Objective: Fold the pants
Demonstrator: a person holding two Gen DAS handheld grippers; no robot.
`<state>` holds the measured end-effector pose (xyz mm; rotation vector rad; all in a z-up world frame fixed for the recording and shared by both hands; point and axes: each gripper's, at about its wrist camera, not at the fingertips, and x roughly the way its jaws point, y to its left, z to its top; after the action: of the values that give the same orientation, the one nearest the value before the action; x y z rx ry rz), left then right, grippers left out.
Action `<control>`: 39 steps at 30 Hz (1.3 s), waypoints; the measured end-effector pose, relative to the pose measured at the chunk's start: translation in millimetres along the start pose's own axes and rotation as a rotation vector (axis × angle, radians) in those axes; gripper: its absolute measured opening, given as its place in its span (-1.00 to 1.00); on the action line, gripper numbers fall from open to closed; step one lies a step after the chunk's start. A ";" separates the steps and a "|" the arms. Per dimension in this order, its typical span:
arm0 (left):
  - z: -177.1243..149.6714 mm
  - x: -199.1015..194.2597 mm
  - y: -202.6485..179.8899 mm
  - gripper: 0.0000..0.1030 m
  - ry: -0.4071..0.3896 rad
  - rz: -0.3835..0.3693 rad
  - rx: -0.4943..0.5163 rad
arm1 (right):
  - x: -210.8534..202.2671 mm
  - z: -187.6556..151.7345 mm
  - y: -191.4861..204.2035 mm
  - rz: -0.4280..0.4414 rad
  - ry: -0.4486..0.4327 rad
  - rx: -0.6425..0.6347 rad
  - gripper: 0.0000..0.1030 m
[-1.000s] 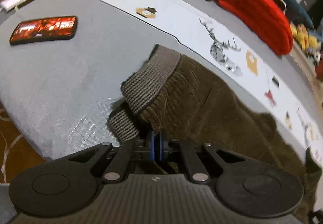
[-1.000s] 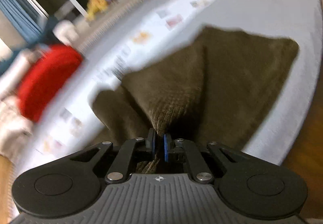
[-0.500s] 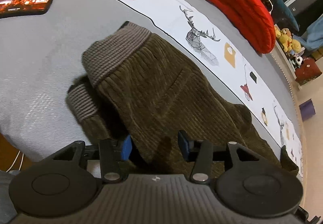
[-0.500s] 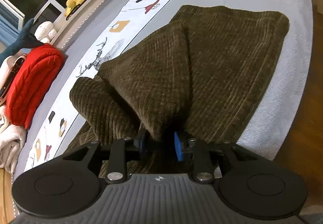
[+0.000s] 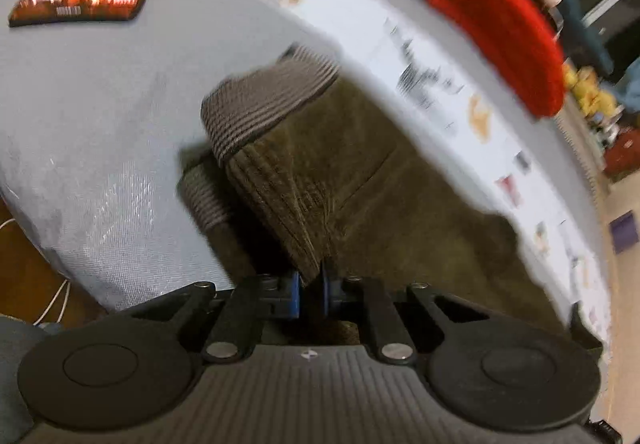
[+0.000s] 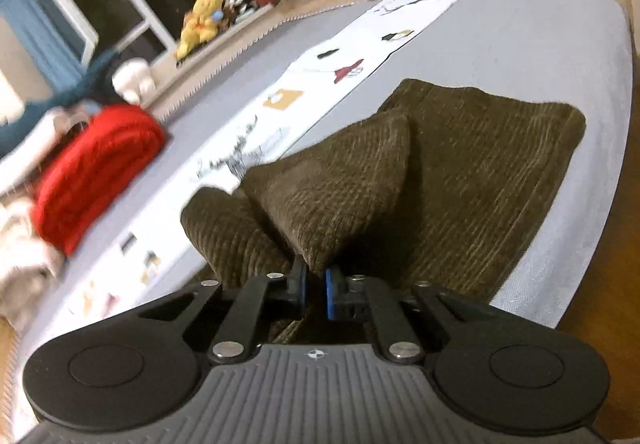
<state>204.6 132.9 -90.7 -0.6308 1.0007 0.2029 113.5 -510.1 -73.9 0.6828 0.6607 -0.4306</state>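
Pants (image 5: 360, 172) lie on the bed (image 5: 100, 116); a phone (image 5: 78, 2) rests left of them, a cushion (image 5: 504, 32) behind, beyond a printed runner (image 5: 432, 84).

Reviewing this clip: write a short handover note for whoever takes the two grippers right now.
Left gripper: shut on the pants, near the ribbed waistband.
Right gripper: shut on a raised fold of the pants, toward the leg end.
The pants lie bunched on the grey bed.
Done: both ends gripped.
Left: carry the fold over, lay it flat, release.
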 end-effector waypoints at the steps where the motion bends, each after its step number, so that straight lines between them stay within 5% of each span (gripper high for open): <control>1: 0.0 2.3 0.1 -0.76 -0.005 0.006 -0.006 | 7.2 -2.4 1.9 -0.032 0.036 -0.017 -0.83; 5: -7.4 -3.3 -9.9 -0.49 -0.058 0.055 0.075 | 15.1 -4.2 4.7 -0.056 0.070 -0.037 -0.82; 7: -6.6 -3.5 -11.6 -0.53 -0.071 0.047 0.070 | 16.8 -3.9 2.9 -0.053 0.075 -0.035 -0.82; 9: -5.2 -9.8 -13.8 -0.78 -0.104 0.017 0.072 | 15.8 -2.8 -0.6 -0.033 0.065 -0.012 -0.82; 14: 12.3 -28.5 -32.4 -0.83 -0.178 -0.076 0.084 | 6.8 16.9 5.2 0.095 -0.081 0.075 -0.84; 18: 11.1 -31.3 -35.3 -0.83 -0.187 -0.019 0.119 | -9.7 21.4 16.3 0.172 -0.177 0.048 -0.84; 21: 0.7 -4.3 -9.3 -0.81 -0.063 0.048 0.071 | -1.0 11.2 3.3 0.085 -0.047 0.019 -0.84; 24: -5.8 2.5 -7.6 -0.79 -0.079 0.064 0.114 | 23.8 0.6 -15.0 -0.003 0.094 0.018 -0.84; 31: -5.3 -16.1 -11.1 -0.25 -0.166 0.096 0.117 | 21.6 -0.4 -15.3 -0.001 0.091 0.059 -0.80; 33: -2.5 -24.3 -8.5 0.09 -0.204 0.143 0.108 | 21.9 -1.0 -14.9 -0.004 0.089 0.053 -0.80; 34: -1.5 -27.7 -7.2 0.15 -0.222 0.164 0.091 | 21.5 0.4 -15.9 -0.011 0.088 0.058 -0.73; 37: 4.4 -43.7 2.4 0.18 -0.299 0.212 0.025 | 16.4 5.0 -24.5 -0.078 0.077 0.135 0.12; 39: 10.4 -54.2 3.7 0.18 -0.328 0.202 0.005 | 10.9 7.8 -29.1 -0.081 0.046 0.179 0.23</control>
<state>181.3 148.6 -43.0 -0.4728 0.7463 0.4662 108.1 -537.6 -89.4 0.8397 0.7007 -0.5553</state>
